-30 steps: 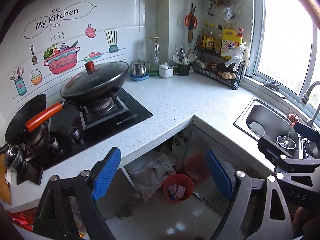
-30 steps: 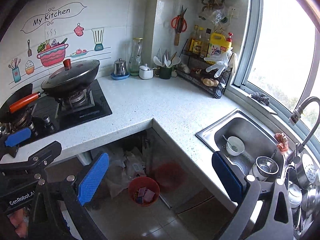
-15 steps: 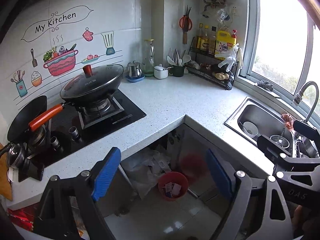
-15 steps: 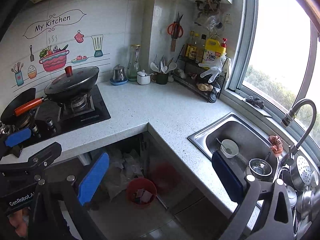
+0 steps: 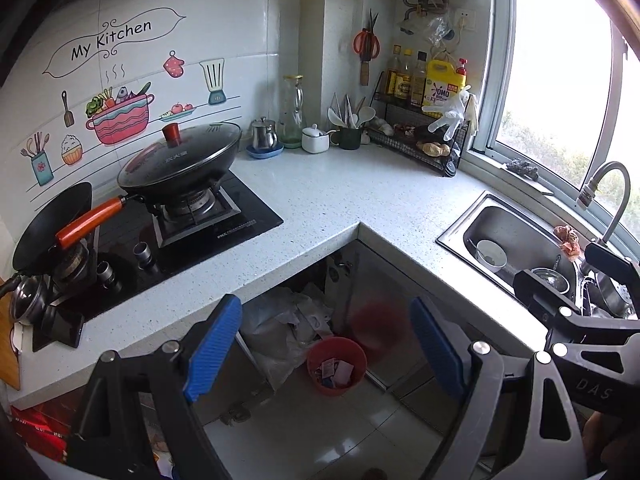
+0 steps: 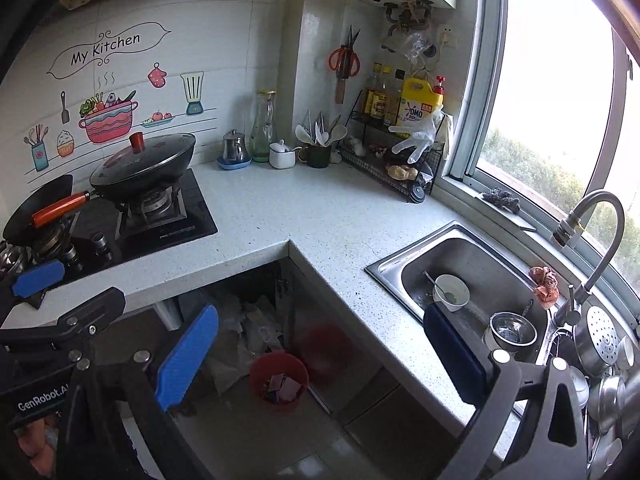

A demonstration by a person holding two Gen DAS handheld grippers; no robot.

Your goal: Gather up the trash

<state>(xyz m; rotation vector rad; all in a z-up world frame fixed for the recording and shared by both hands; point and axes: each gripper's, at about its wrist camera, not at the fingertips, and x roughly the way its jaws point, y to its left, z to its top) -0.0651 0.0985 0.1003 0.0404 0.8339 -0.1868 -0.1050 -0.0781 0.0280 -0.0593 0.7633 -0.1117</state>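
Note:
A small red bin [image 5: 337, 365] [image 6: 279, 381] stands on the floor under the corner of the counter, with several scraps of paper and wrappers inside. My left gripper [image 5: 326, 350] hangs high above it, jaws wide open and empty; the bin shows between its blue pads. My right gripper [image 6: 320, 350] is also open and empty, its left pad near the bin and its right pad over the sink edge. Each gripper's body shows at the side of the other's view.
Crumpled plastic bags [image 5: 284, 328] lie behind the bin. The speckled L-shaped counter [image 5: 340, 200] carries a hob with a lidded wok [image 5: 180, 164], a wire rack [image 6: 384, 160] of bottles and a sink [image 6: 472, 280] holding a bowl and pots. Tiled floor lies below.
Both grippers have drawn back and up from the counter corner, so the bin looks smaller and more of the counter and sink shows. The jaws stay as wide as before.

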